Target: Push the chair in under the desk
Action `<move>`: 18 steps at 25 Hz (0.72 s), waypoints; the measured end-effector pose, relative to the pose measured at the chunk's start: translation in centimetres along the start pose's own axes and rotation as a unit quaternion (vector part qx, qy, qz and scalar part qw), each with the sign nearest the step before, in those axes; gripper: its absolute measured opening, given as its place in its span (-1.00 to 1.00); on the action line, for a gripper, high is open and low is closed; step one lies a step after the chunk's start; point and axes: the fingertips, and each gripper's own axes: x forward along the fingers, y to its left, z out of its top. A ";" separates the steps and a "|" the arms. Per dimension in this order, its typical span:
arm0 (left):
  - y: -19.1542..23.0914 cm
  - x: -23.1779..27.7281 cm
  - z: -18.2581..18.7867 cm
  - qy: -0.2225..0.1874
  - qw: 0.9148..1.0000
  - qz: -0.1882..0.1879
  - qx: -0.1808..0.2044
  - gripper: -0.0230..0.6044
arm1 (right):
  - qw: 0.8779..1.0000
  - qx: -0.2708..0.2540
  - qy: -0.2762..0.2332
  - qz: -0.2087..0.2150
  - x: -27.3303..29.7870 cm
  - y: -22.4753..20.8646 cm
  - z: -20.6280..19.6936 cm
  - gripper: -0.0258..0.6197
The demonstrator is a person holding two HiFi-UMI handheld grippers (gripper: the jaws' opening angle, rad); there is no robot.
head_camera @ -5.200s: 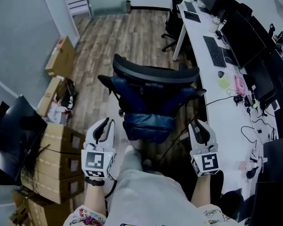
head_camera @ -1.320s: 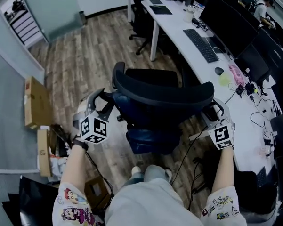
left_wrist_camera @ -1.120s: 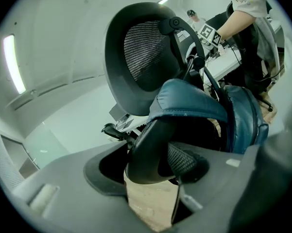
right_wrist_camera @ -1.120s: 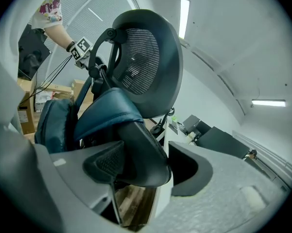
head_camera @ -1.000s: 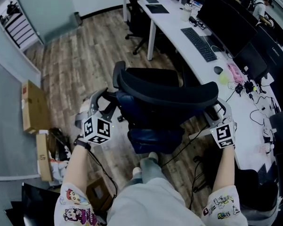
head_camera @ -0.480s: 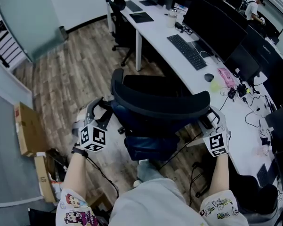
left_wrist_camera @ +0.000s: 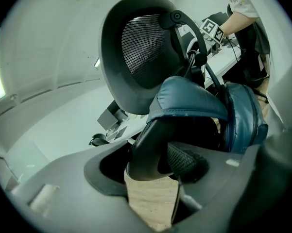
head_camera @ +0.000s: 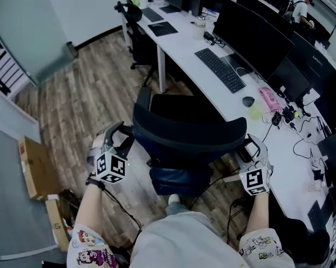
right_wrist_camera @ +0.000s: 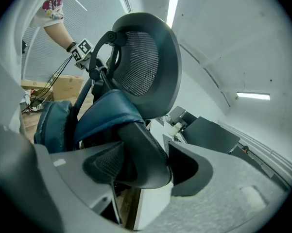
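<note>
As left tongs (head_camera: 123,136) and right tongs (head_camera: 250,150) clamp armrests (left_wrist_camera: 148,149), chair (head_camera: 187,130) now nearer desk (head_camera: 181,46)

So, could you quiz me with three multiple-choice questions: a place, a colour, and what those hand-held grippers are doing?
1. Where does the keyboard lie? A on the floor; B on the white desk; C on a shelf.
2. On the chair, what colour is the seat cushion? A red; B white; C blue.
3. What are the left gripper and right gripper doing? A each shut on a chair armrest; B hanging open; C holding a box.
Answers: B, it lies on the desktop; C, blue shows below the black back; A, each gripper view shows an armrest clamped between the jaws.
</note>
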 end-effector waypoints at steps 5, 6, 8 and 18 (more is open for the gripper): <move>1.6 1.9 -0.5 -0.011 1.000 -0.001 0.003 -0.09 | 1.000 0.009 -0.002 -0.015 1.0 0.0 0.5 -0.05; 1.9 2.3 -0.6 -0.012 1.000 -0.001 0.004 -0.09 | 1.000 0.010 -0.003 -0.016 1.3 0.1 0.7 -0.05; 2.5 3.3 -0.6 -0.015 1.000 -0.005 0.007 -0.09 | 1.000 0.013 0.001 -0.019 1.5 0.1 0.8 -0.05; 6.4 8.2 -1.6 -0.059 0.997 -0.032 0.033 -0.09 | 0.997 0.031 0.039 -0.064 3.8 0.6 2.4 -0.05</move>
